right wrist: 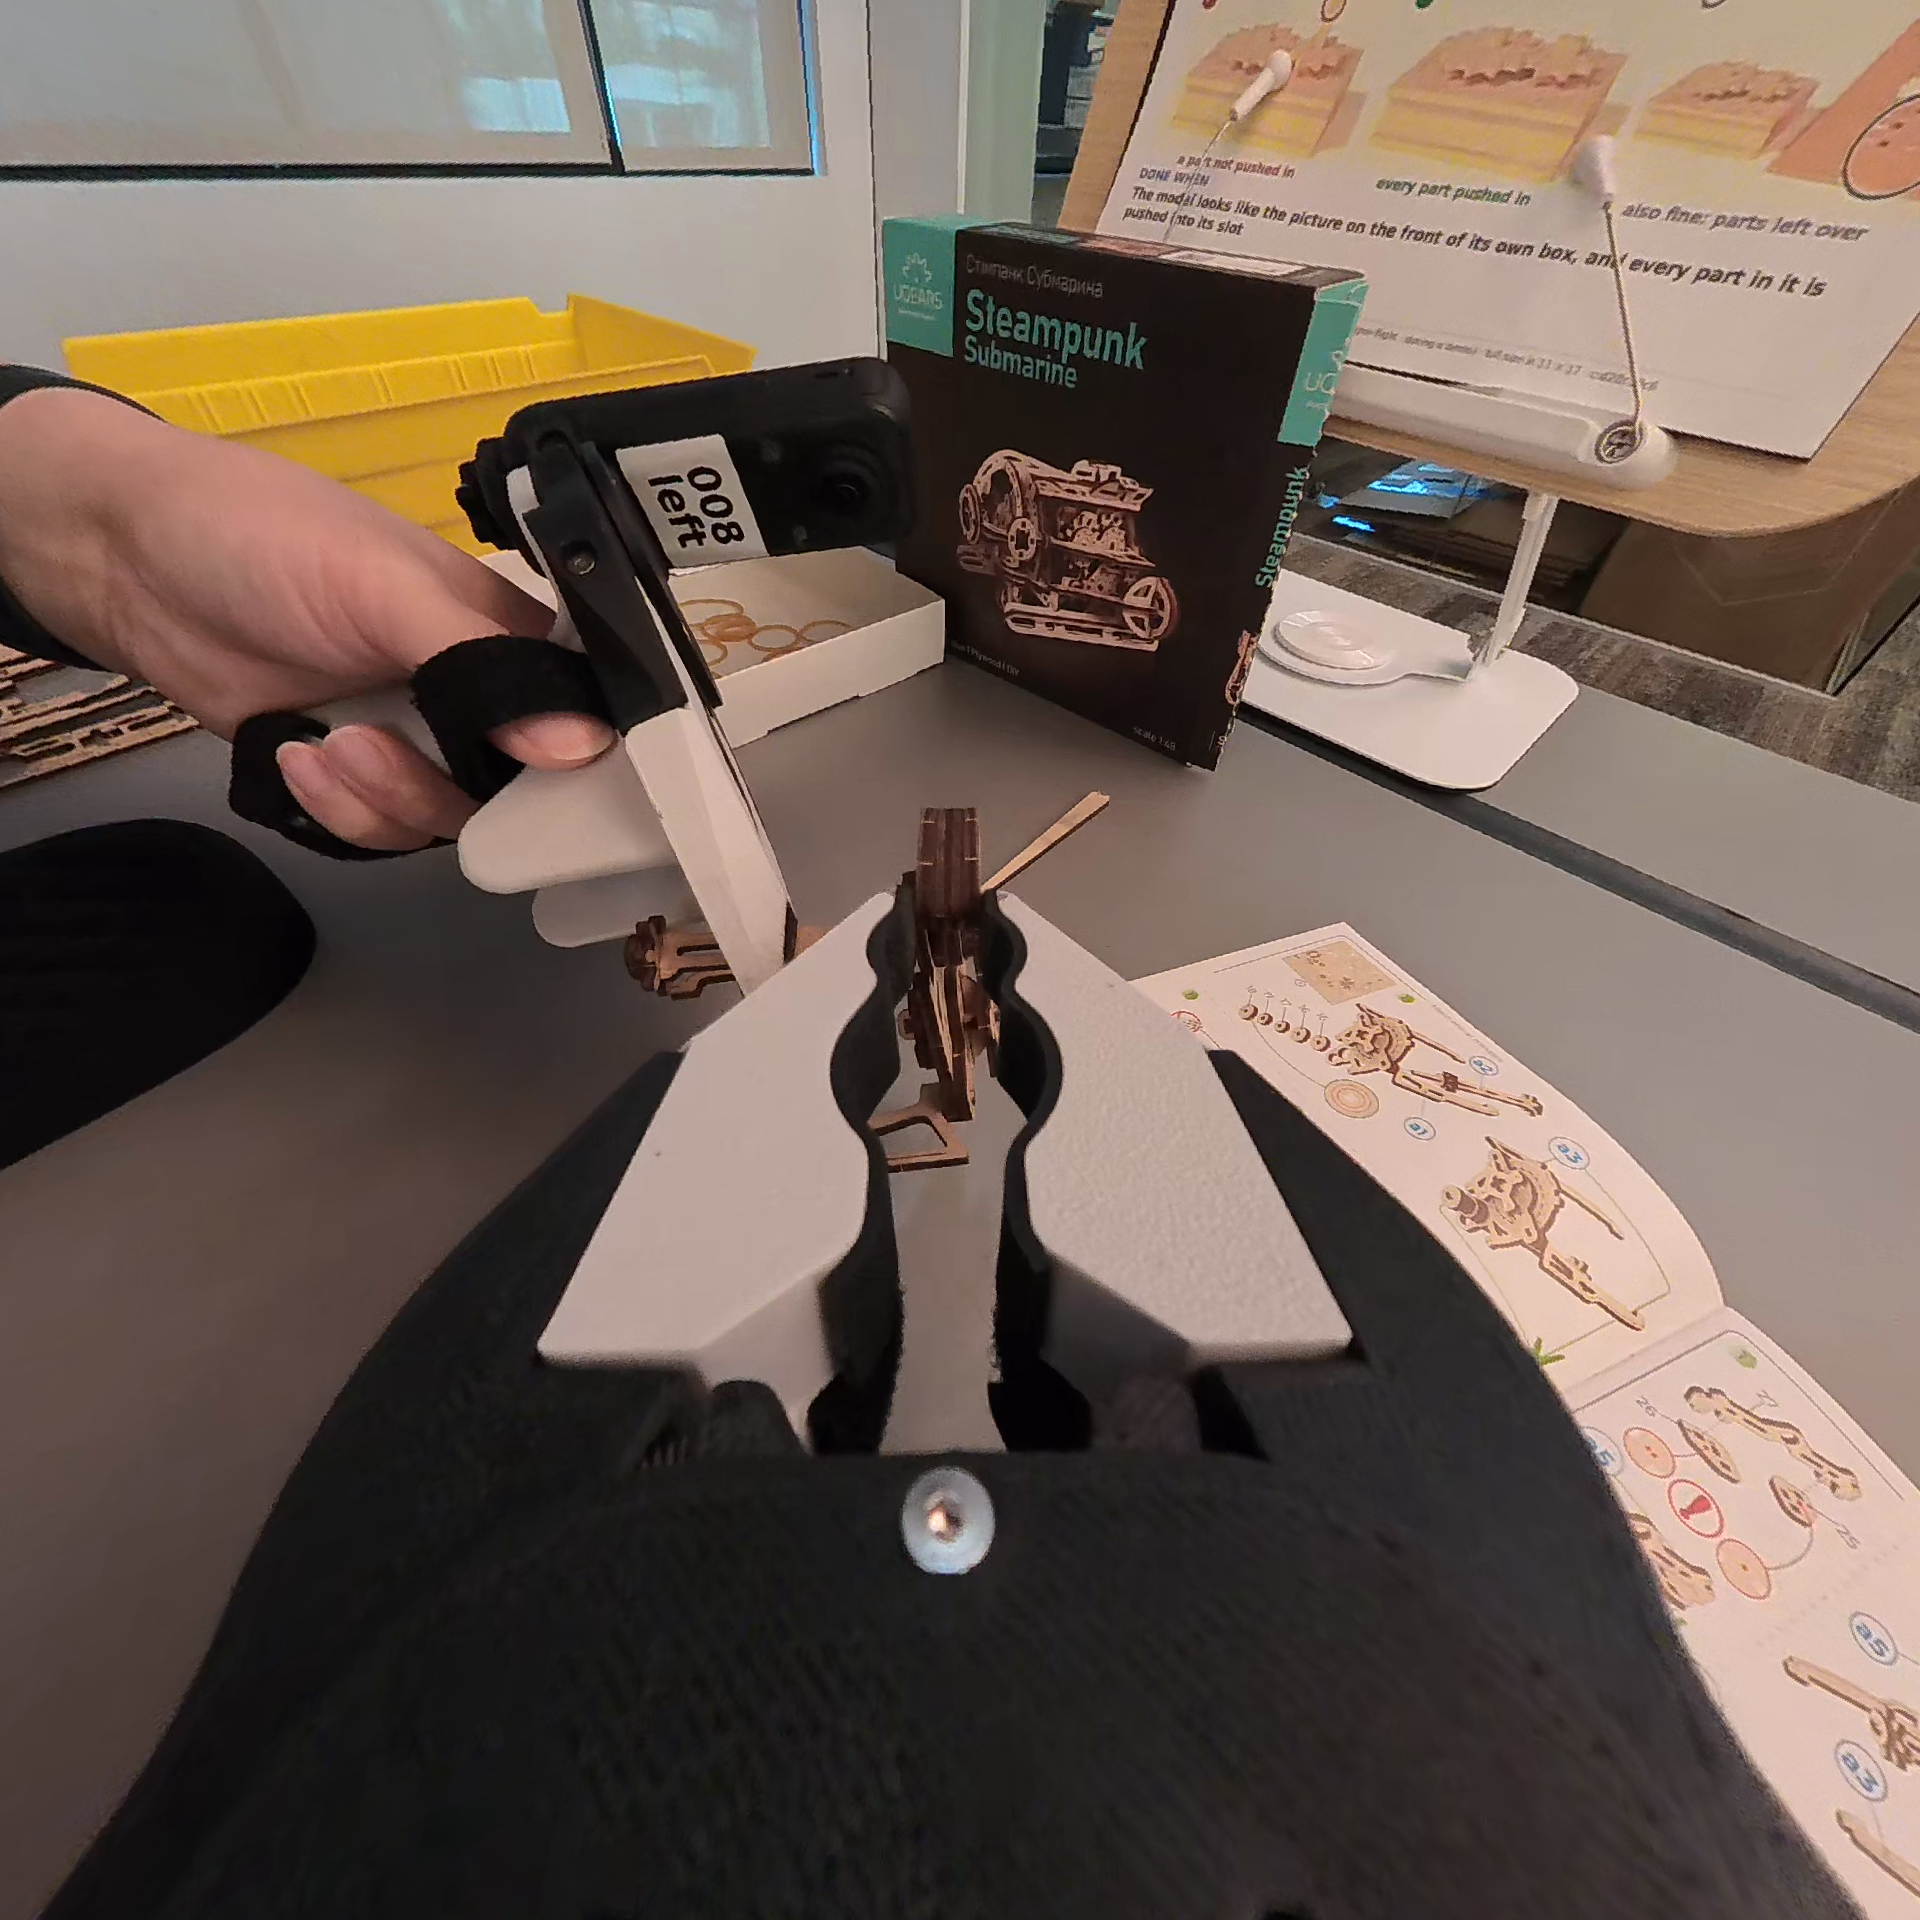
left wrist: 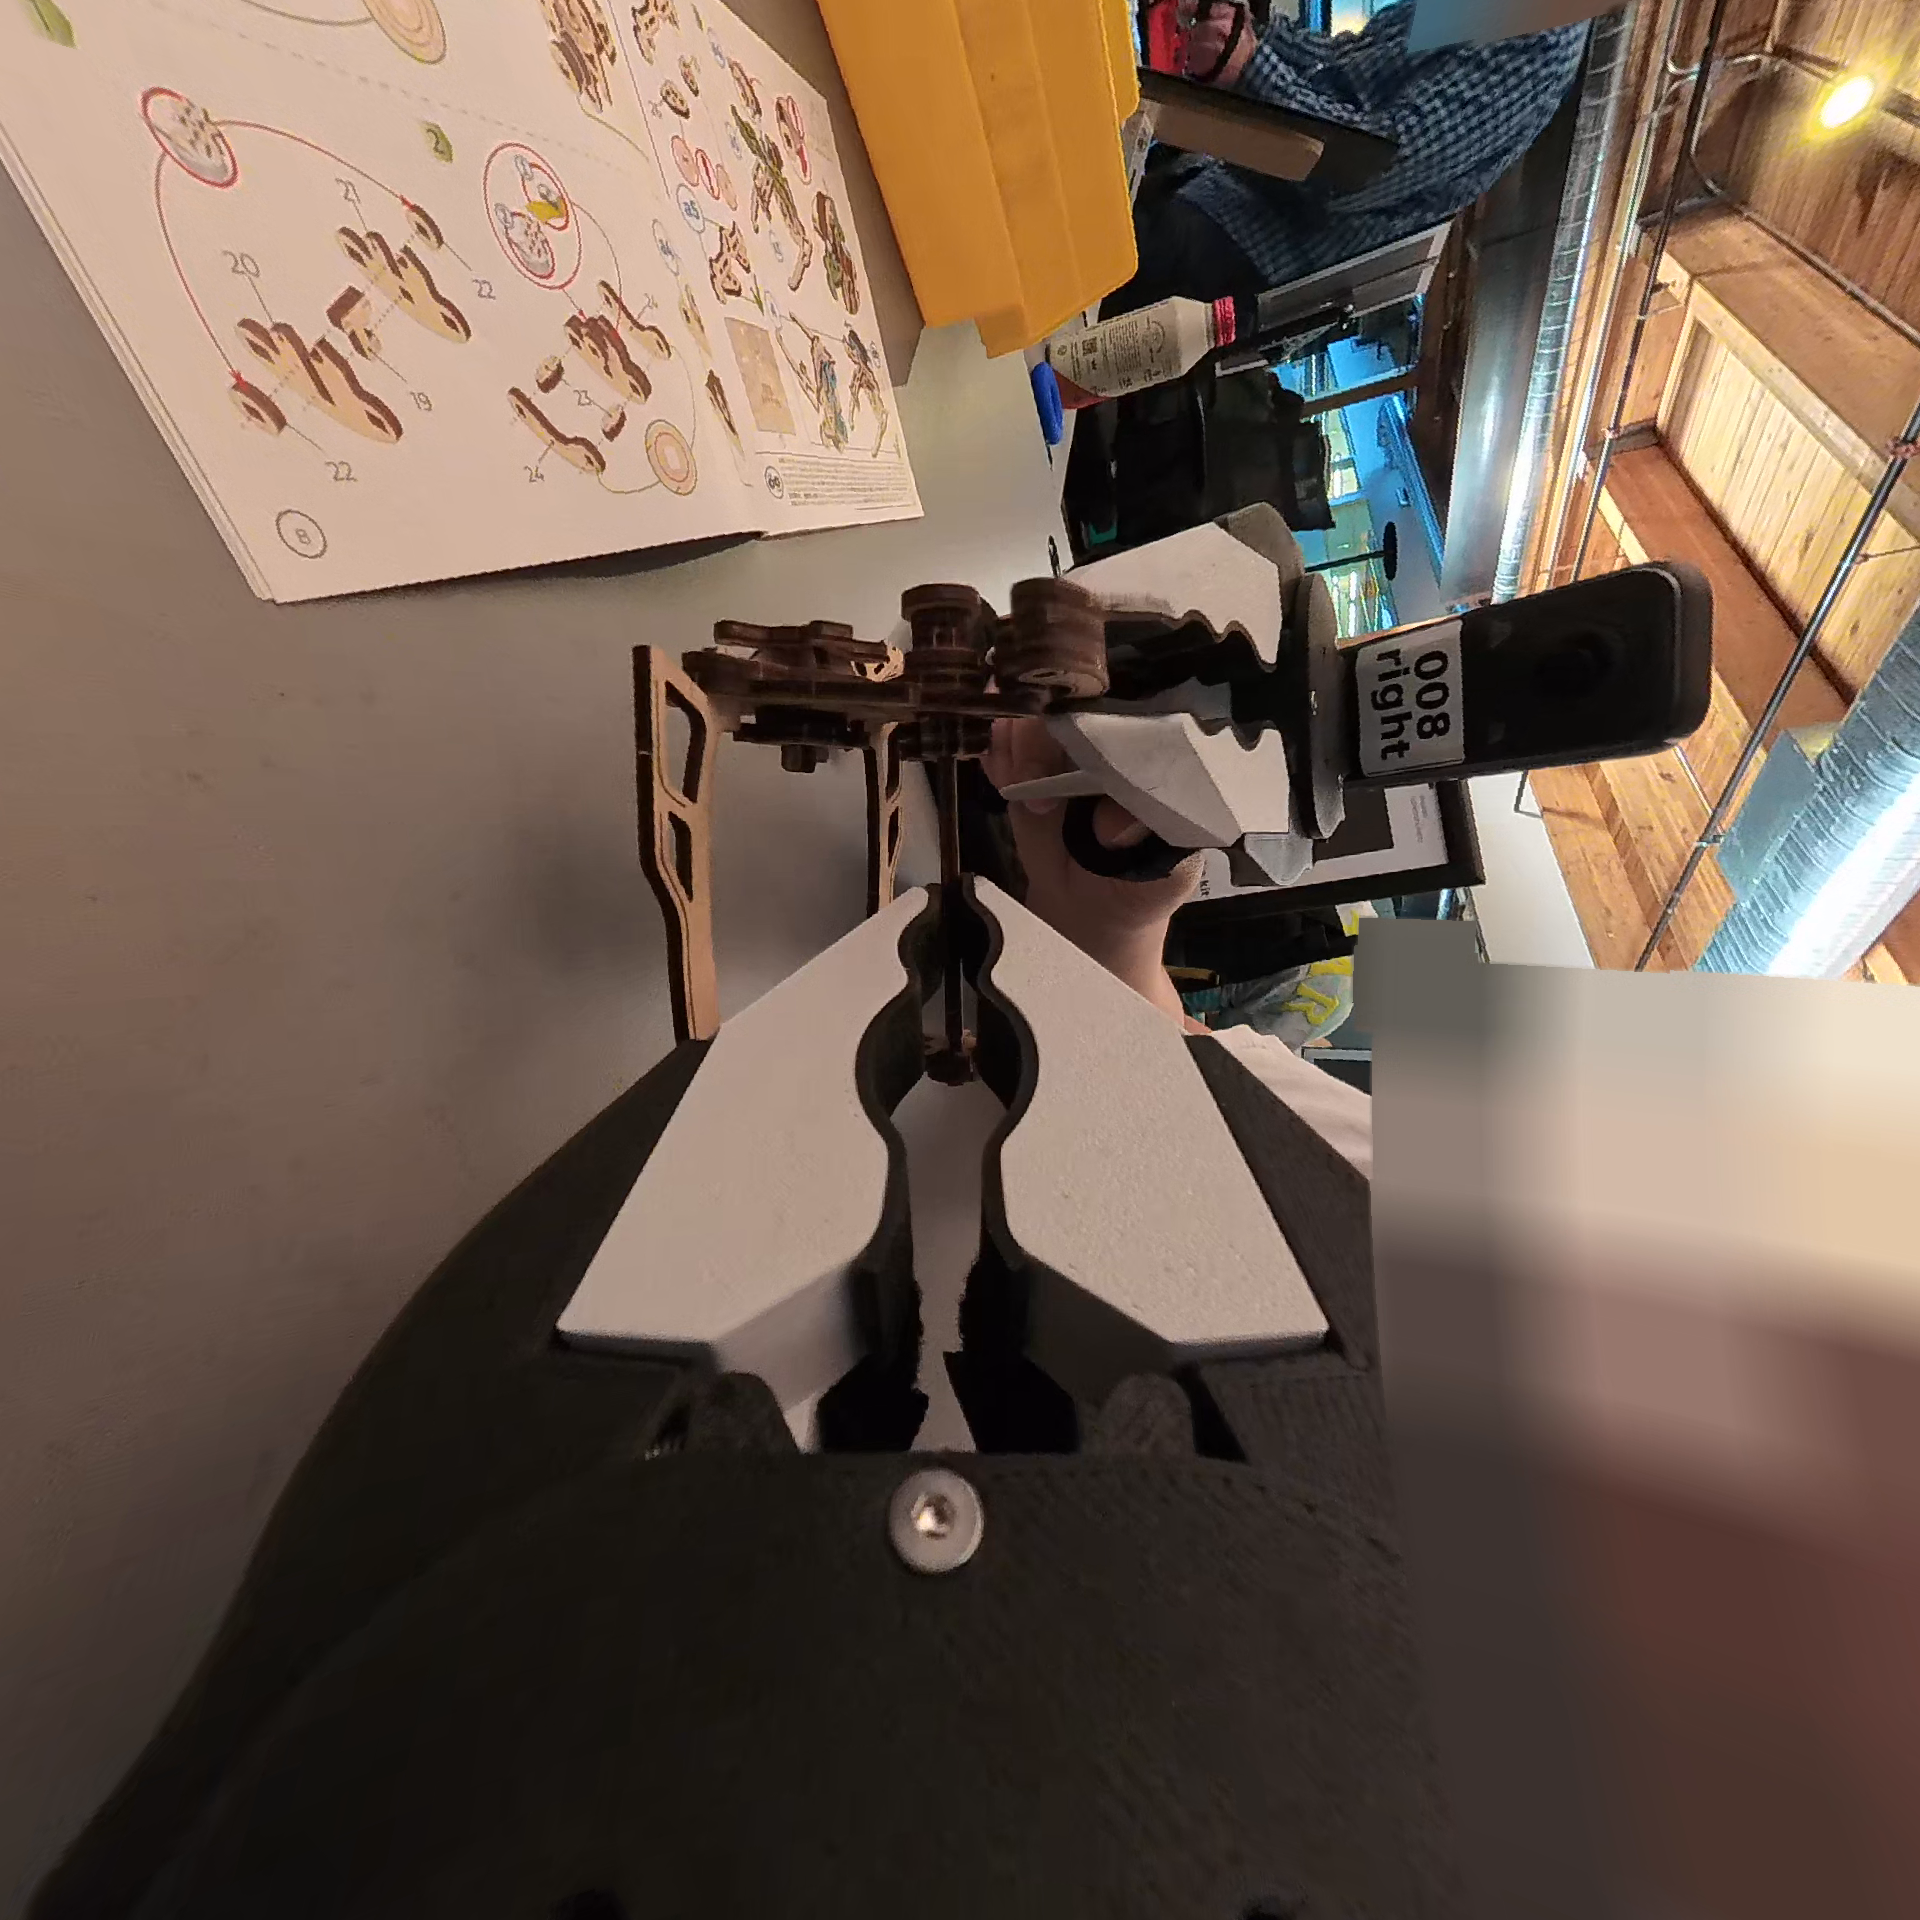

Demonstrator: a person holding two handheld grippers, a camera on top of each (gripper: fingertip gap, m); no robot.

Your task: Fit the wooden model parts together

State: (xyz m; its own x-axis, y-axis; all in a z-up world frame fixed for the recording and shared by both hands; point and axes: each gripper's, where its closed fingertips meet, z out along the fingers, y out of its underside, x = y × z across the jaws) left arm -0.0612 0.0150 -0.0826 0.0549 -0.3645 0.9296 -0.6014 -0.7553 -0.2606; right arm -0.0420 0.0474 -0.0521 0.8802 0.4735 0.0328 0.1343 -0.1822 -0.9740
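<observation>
The wooden model (left wrist: 821,675) is held above the grey table (left wrist: 312,935) between both grippers. It has a pale plywood frame leg (left wrist: 681,831) and stacked gear-like discs (left wrist: 1049,644). My left gripper (left wrist: 948,899) is shut on a thin plate of the model, seen edge-on. My right gripper (right wrist: 945,909) is shut on the stacked disc part (right wrist: 948,935). It also shows in the left wrist view (left wrist: 1070,665), coming in from the right. In the right wrist view the left gripper (right wrist: 764,961) reaches down just left of my fingers, beside another part of the model (right wrist: 665,961).
An open instruction booklet (left wrist: 468,312) lies on the table, also in the right wrist view (right wrist: 1507,1195). Behind are a yellow bin (right wrist: 416,384), a white tray of rubber bands (right wrist: 831,644), the dark model box (right wrist: 1101,468), a thin wooden stick (right wrist: 1044,836), a white stand (right wrist: 1455,717) and plywood sheets (right wrist: 62,717). Left tips to right tips: about 5 cm.
</observation>
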